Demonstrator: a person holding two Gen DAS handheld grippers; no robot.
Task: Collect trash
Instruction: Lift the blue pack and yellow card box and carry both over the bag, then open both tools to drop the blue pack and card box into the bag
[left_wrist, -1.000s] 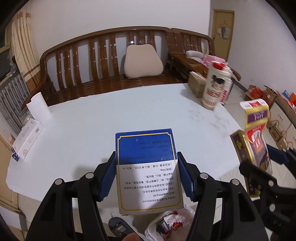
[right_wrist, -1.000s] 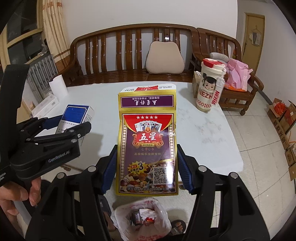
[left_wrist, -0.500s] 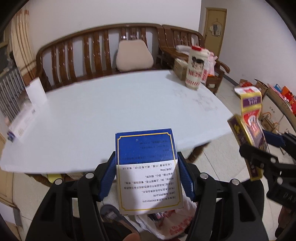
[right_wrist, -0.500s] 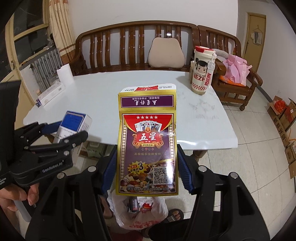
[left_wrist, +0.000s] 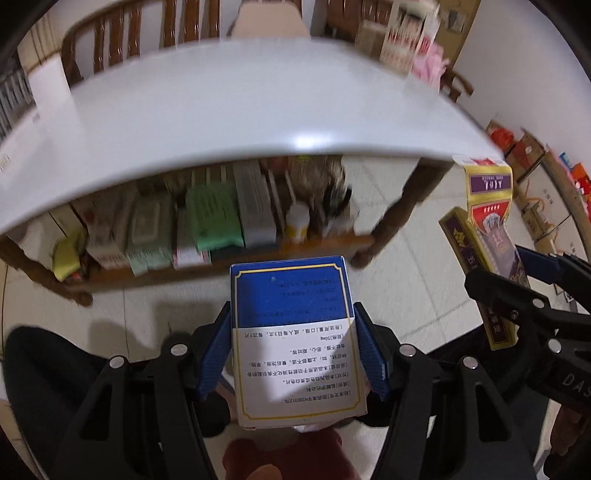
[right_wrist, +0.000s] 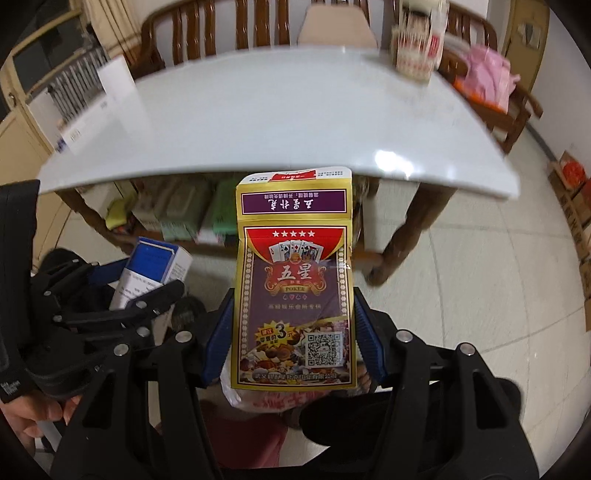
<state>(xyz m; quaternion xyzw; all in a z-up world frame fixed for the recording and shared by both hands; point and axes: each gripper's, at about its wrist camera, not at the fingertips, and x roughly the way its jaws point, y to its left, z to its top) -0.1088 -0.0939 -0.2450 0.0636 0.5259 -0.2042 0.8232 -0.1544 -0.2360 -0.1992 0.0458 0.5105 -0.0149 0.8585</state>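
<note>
Both grippers have dropped a lot compared to a second ago: back then they looked across the top of the table (left_wrist: 258, 110), now they sit below its edge, tipped down toward the floor, and you can see the shelf (left_wrist: 207, 258) underneath. Boxes haven't shifted in the jaws at all.

Left gripper (left_wrist: 291, 350) is about half open and clamped on the blue box (left_wrist: 291, 321), pads flat on its two long sides, low down near the white half. Right gripper (right_wrist: 291, 343) is about the same width, clamped on the card box (right_wrist: 295, 295), again by the side edges near the bottom, with its flap end sticking up in front of the table edge.

Handling-wise I'd guess both are light, thin cardboard, probably empty, so they'll crush if squeezed harder. They're stiff enough edge-on though, and the side grip looks right. Glossy print could be a bit slippery.

Just below the card box there's a plastic bag (right_wrist: 258, 398), mostly hidden, which I take to be the trash bag. Both boxes hang near it, on the near side of the table.
</note>
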